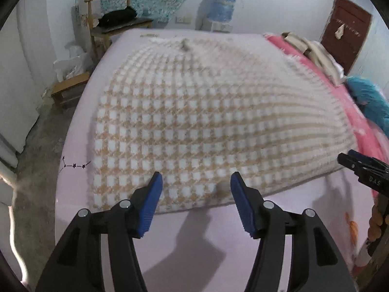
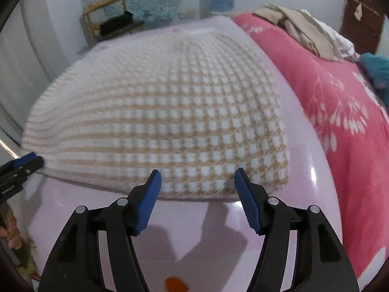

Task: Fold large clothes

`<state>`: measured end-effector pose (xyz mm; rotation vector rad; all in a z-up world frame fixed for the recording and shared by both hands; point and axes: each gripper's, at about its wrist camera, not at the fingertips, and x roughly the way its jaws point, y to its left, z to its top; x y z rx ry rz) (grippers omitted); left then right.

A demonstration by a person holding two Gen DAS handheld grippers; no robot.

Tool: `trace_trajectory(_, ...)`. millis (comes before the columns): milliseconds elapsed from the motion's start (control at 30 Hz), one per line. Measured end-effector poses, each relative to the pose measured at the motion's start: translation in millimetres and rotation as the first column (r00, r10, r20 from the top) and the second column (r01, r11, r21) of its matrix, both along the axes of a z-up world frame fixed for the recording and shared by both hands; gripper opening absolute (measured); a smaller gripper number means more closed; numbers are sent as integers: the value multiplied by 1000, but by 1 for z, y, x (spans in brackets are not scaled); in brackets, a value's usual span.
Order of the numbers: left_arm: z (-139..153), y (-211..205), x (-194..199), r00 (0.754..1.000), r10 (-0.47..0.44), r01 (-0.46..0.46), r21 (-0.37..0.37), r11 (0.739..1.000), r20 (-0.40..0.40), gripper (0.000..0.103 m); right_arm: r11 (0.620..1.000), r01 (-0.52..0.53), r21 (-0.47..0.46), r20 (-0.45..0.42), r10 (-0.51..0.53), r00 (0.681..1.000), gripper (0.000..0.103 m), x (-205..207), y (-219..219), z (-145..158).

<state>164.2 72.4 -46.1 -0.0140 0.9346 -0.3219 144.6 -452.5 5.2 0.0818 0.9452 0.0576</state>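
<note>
A big knitted garment [image 1: 194,121] lies spread flat on a bed with a smooth, shiny pale purple sheet [image 1: 194,243]. The knit looks soft and fuzzy. It has a pattern of small white squares with tan lines between them, like a checkerboard. Its near edge is straight and thick, and its corners are rounded. At the far end there is a small grey bit, too blurry to tell what it is.

The left gripper [image 1: 194,185] hangs just above the near edge of the garment. Its two black arms are spread wide apart, and it holds nothing. Its blue pads [image 1: 150,204] have tiny ridges like a comb. The right gripper [image 2: 195,182] is over the near right corner of the garment, also wide open with nothing in it. In the left wrist view, small letters that look like "DAS" show on its black side.

A fluffy pink blanket [image 2: 340,112] with white leaf shapes lies beside the sheet. Crumpled beige and white clothes [image 2: 304,31] sit on it. A wooden chair [image 1: 107,19] and a blue water bottle [image 1: 223,4] stand by the far wall.
</note>
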Motion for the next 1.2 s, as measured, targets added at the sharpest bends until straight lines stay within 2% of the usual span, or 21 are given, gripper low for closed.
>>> trace_trajectory(133, 26, -6, -25, 995, -43, 46, -27, 999, 85, 68, 1000, -23, 19, 76, 21, 997, 73, -34, 5, 22)
trace_trajectory(200, 40, -9, -40, 990, -62, 67, -36, 997, 126, 78, 999, -32, 31, 119, 28, 992, 83, -59, 6, 32)
trace_trajectory(300, 63, -9, -64, 980, -67, 77, -46, 996, 185, 88, 1000, -29, -7, 178, 30, 984, 94, -75, 10, 47)
trace_trajectory(400, 85, -23, -76, 970, -43, 55, -40, 998, 240, 98, 994, 2, -106, 239, 24, 971, 95, -96, 21, 60)
trace_trajectory(433, 89, -25, -80, 966, -40, 51, -39, 998, 255, 97, 993, 4, -117, 248, 25, 968, 95, -94, 20, 61)
trace_trajectory(600, 117, -29, -96, 937, 12, -14, 1, 1000, 348, 97, 992, 52, -119, 338, -9, 941, 95, -104, 19, 79)
trace_trajectory(733, 125, -34, -102, 911, 71, -95, 39, 995, 407, 97, 993, 62, -102, 388, -18, 922, 95, -107, 15, 89)
trace_trajectory(867, 120, -40, -102, 904, 116, -163, 81, 983, 411, 97, 994, 66, -84, 437, -22, 899, 95, -116, 14, 90)
trace_trajectory(1067, 104, -51, -93, 942, 99, -145, 123, 982, 322, 98, 995, 61, -84, 323, -31, 946, 95, -100, 16, 72)
trace_trajectory(1200, 92, -59, -87, 956, 86, -137, 167, 976, 282, 98, 995, 53, -82, 275, -29, 961, 95, -93, 18, 64)
